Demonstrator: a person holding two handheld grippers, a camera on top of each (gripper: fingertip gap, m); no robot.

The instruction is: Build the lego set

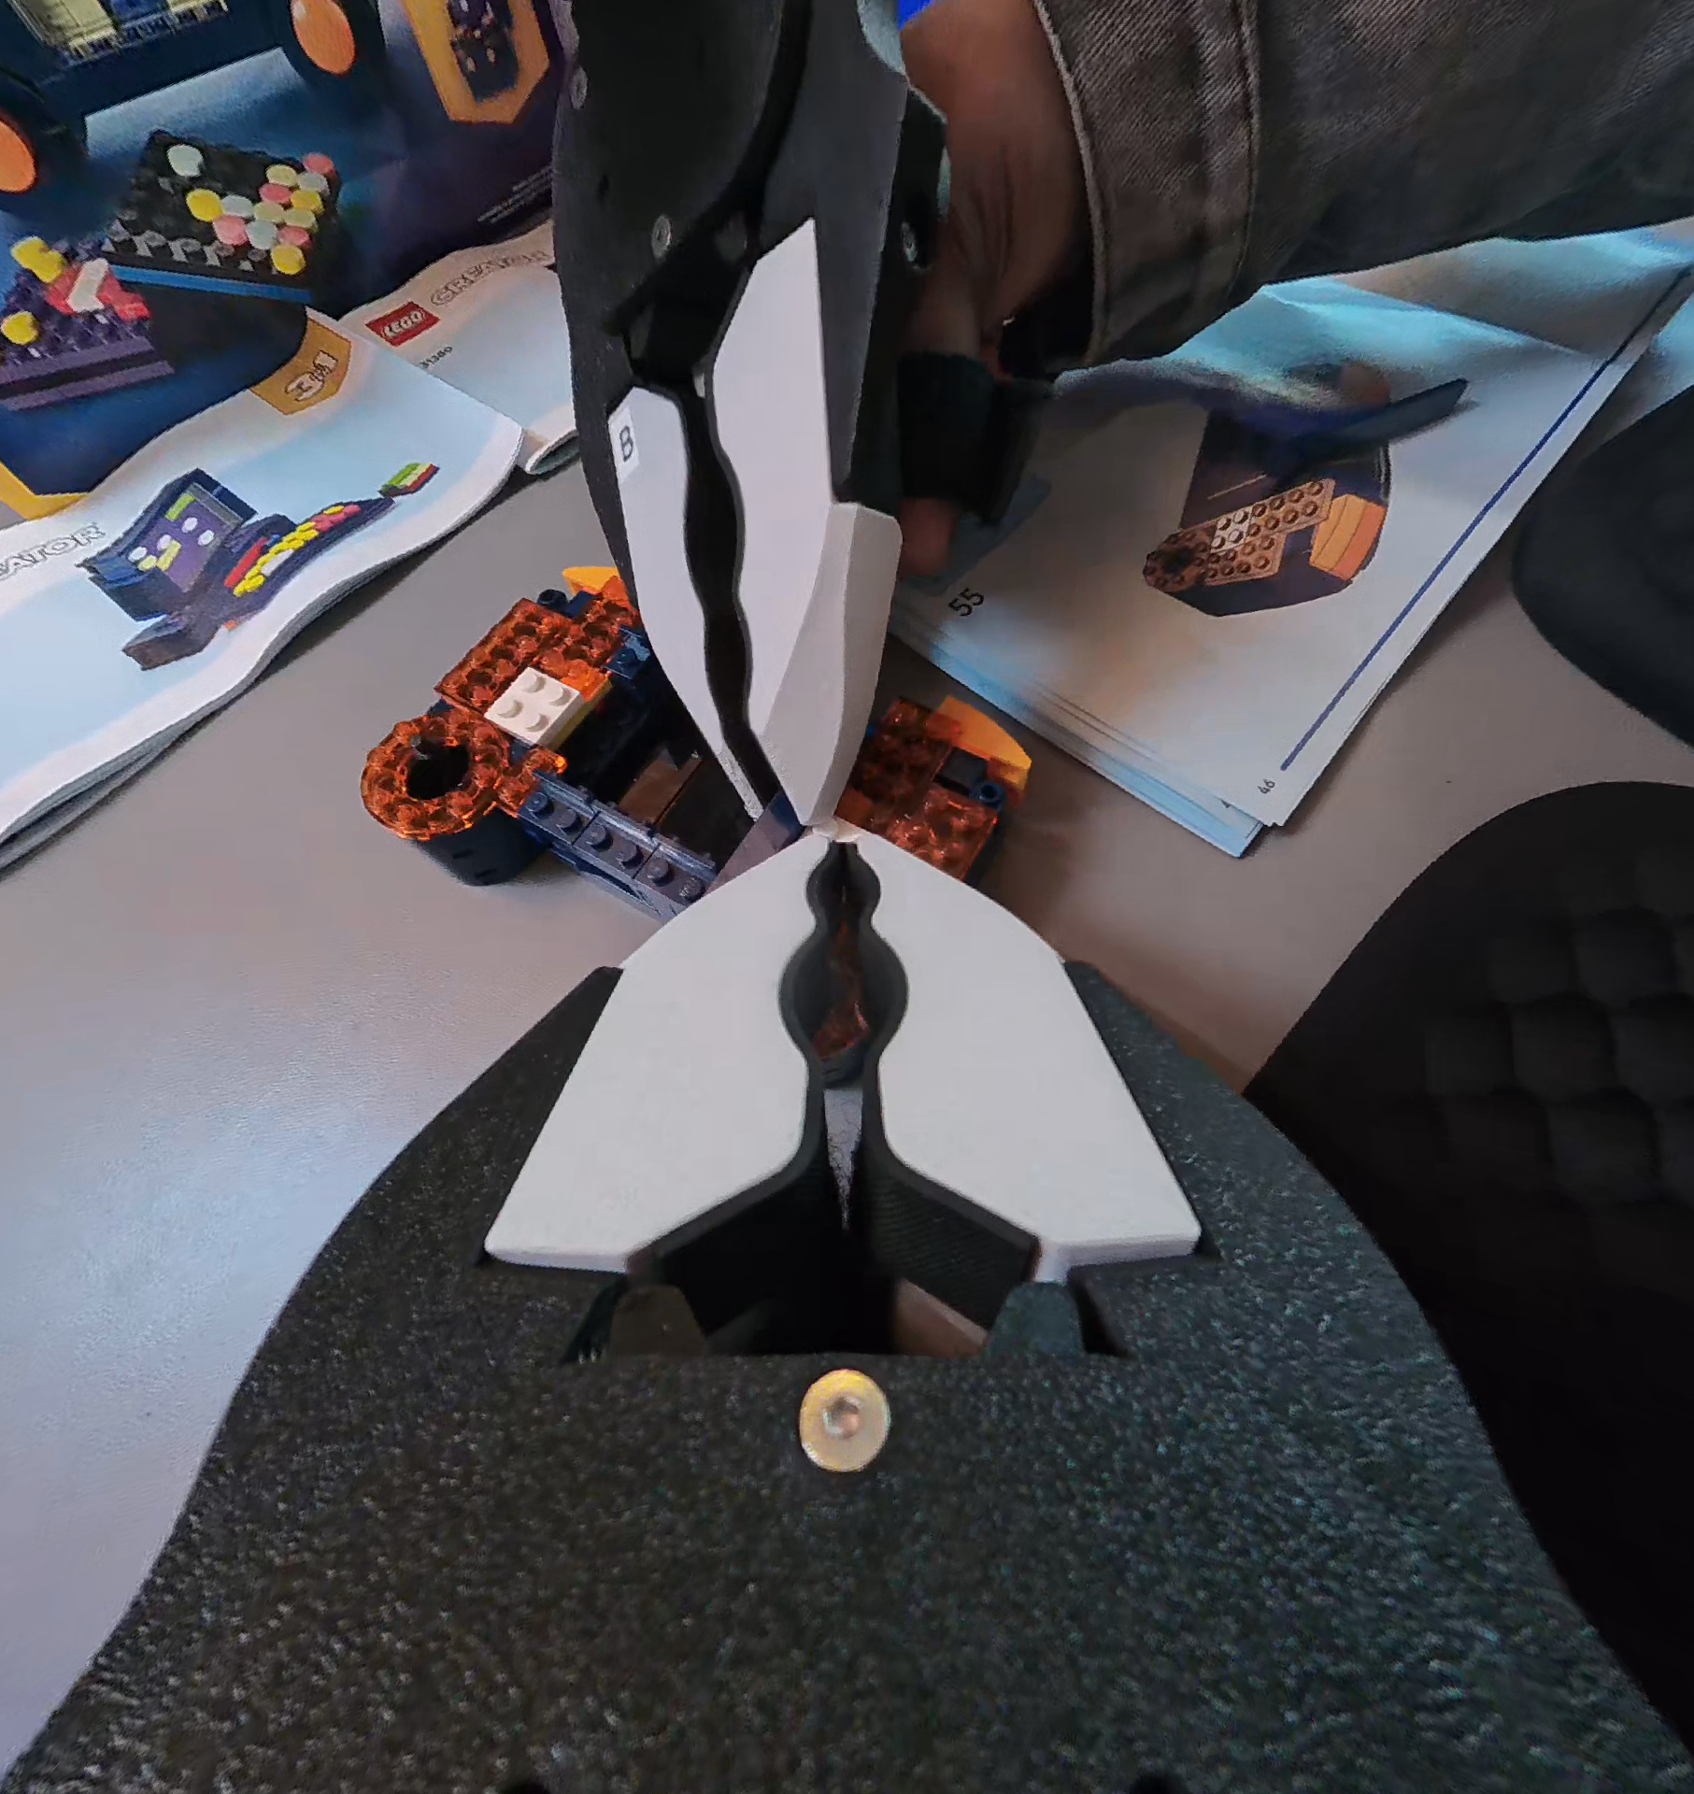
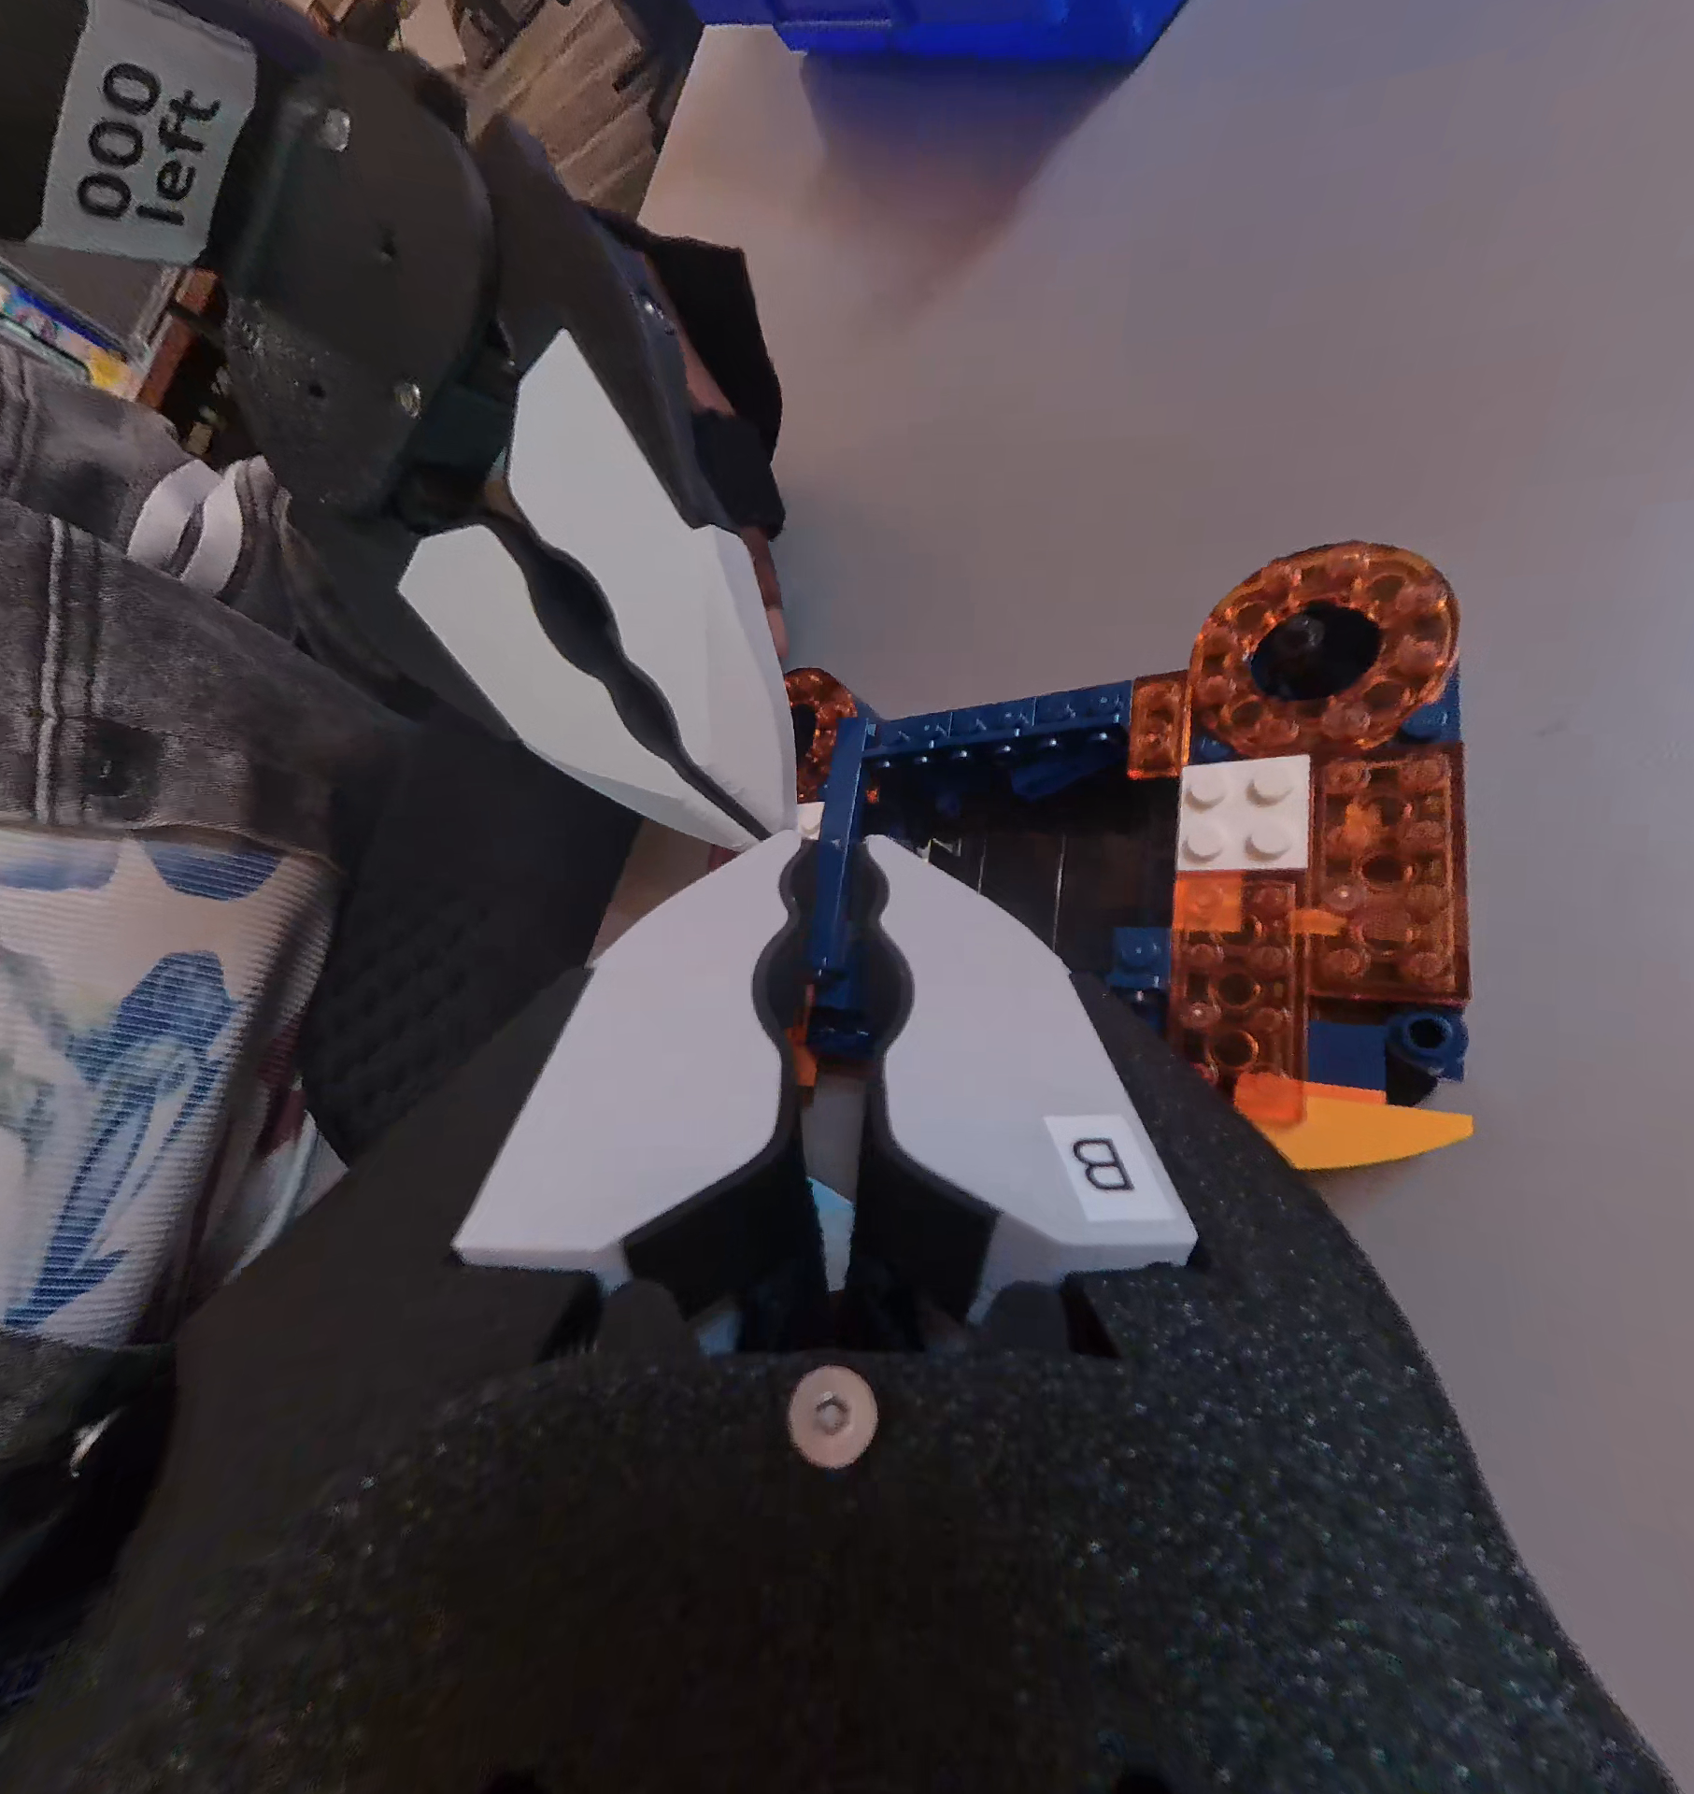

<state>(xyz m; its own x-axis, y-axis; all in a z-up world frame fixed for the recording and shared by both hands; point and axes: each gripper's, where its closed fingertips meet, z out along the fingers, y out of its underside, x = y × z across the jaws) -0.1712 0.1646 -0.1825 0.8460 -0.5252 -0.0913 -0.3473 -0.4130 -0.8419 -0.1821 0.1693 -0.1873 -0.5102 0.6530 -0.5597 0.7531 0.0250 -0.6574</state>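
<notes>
- My left gripper (image 1: 838, 843) is pressed together at the tips on a small white piece (image 1: 828, 828), right against the brick model (image 1: 532, 738).
- My right gripper (image 2: 838, 854) pinches the model's blue wall (image 2: 847, 815), tips meeting the left's.
- The model sits on a grey table (image 1: 192, 1019).
- Booklets (image 1: 202, 582) lie beyond; a black chair (image 1: 1551, 1116) is at my right.
</notes>
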